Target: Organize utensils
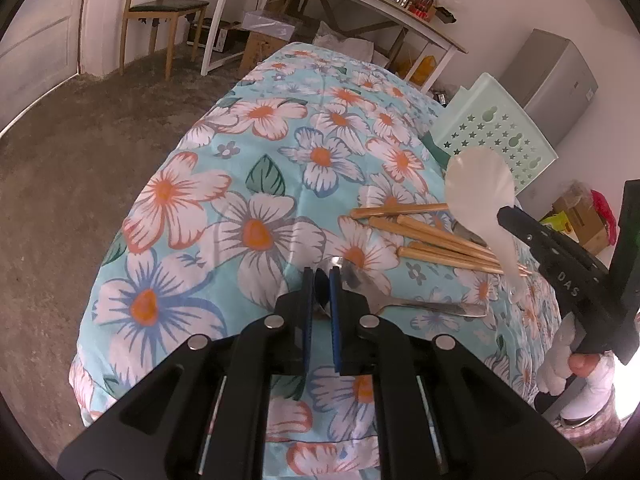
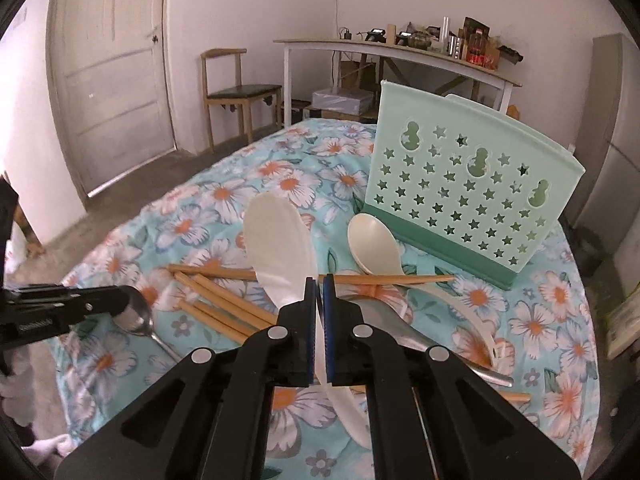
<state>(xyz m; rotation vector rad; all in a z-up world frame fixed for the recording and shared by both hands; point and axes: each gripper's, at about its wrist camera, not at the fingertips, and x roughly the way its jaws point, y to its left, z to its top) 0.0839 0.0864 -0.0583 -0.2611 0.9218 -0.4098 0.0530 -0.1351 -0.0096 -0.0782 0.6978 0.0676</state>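
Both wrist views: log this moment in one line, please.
left claw: shut on metal spoon | right claw: shut on white rice paddle, lifted | chopsticks: on cloth | holder: upright

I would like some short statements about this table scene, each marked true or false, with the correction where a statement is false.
1. The right claw is shut on the translucent white plastic rice paddle. True.
2. The left claw is empty and wide open. False: it is shut on the bowl of the shiny metal spoon.
3. The mint-green plastic utensil holder with star-shaped holes stands upright on the floral tablecloth. True.
4. The brown wooden chopsticks stand inside the holder. False: they lie loose on the cloth.
5. The cream plastic serving spoon lies on the cloth in front of the holder. True.
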